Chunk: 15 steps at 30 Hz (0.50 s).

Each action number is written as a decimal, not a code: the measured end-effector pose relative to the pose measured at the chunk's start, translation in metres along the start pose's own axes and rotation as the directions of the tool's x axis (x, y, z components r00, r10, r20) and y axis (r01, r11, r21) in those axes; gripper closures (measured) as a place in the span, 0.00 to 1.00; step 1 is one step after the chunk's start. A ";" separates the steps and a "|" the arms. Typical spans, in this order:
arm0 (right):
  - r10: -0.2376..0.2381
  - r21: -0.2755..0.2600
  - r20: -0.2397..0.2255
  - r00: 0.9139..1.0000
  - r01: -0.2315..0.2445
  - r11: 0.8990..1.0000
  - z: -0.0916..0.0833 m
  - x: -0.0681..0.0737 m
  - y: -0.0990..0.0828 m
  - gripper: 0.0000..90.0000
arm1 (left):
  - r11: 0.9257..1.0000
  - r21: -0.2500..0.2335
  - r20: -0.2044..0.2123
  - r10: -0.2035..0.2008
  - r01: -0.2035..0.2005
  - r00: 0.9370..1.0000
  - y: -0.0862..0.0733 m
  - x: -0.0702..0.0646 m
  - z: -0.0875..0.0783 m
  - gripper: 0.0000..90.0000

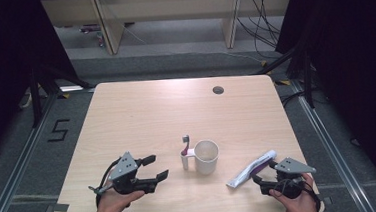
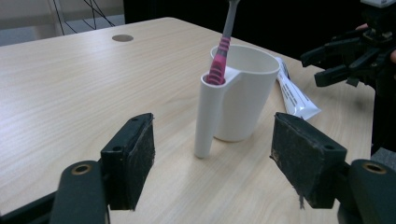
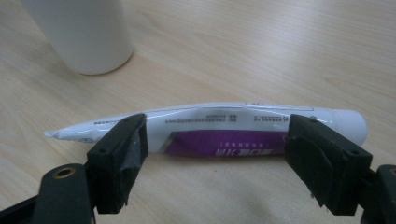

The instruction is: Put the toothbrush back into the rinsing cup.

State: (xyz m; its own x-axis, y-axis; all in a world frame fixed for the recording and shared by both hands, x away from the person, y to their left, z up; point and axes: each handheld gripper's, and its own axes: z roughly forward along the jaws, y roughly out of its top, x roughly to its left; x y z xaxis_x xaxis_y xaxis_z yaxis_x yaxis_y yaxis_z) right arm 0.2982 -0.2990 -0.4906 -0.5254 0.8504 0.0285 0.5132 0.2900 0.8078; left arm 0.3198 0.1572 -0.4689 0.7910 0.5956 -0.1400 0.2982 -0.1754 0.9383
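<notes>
We hold our left gripper (image 1: 156,168) low over the near left part of the wooden table (image 1: 141,109), its jaws standing wide apart with nothing between the pads; it points toward the white cup (image 1: 207,156), which stands upright near the middle of the table's near half, a little ahead of the gripper and clear of it. In the left gripper view the cup (image 2: 240,88) rises just beyond the two black jaws, and a narrow white tube-shaped holder (image 2: 208,114) is joined to its side. A toothbrush (image 2: 220,56) with a pink and grey handle stands upright in that holder, its top running out past the upper edge of that view. From above, the toothbrush (image 1: 185,142) shows at the cup's left side. Our right gripper (image 1: 264,178) rests at the near right of the table, jaws likewise spread, right at the toothpaste tube (image 1: 253,168), which lies flat on the table to the right of the cup and apart from it, white with a purple panel. In the right gripper view the toothpaste tube (image 3: 219,128) lies crosswise just beyond the two pads, its capped end to the right and its flat crimped end to the left; the pads do not press on it, and the cup's base (image 3: 84,32) stands farther off at the upper left.
</notes>
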 end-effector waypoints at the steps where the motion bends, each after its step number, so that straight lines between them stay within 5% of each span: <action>1: -0.002 0.005 0.000 1.000 0.002 1.000 0.000 0.000 0.000 0.25 | 1.000 0.009 0.000 0.002 -0.002 1.000 -0.002 0.000 -0.001 0.33; 4: -0.013 -0.003 0.012 1.000 0.013 1.000 0.000 -0.001 0.000 0.25 | 1.000 0.031 -0.004 0.002 -0.002 1.000 -0.006 -0.003 -0.004 0.32; 10: 0.051 0.013 0.002 0.999 -0.051 0.999 -0.002 0.002 -0.001 0.27 | 0.999 0.044 -0.002 -0.004 0.004 1.000 -0.013 -0.005 -0.011 0.32; 11: 0.004 -0.003 -0.005 1.000 -0.004 1.000 -0.001 -0.002 -0.001 0.27 | 0.998 0.056 -0.014 0.004 -0.004 1.000 -0.014 -0.005 -0.013 0.32; 15: 0.002 -0.005 0.001 1.000 -0.002 1.000 0.000 -0.003 -0.001 0.27 | 0.998 0.056 -0.021 0.007 -0.005 1.000 -0.018 -0.003 -0.020 0.31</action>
State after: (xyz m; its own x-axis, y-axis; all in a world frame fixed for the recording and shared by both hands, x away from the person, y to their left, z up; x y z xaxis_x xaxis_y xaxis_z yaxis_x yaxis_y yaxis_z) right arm 0.2988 -0.3018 -0.4917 -0.5236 0.8515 0.0298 0.5111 0.2859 0.8106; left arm 0.3011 0.1740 -0.4791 0.7813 0.6111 -0.1270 0.3234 -0.2224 0.9197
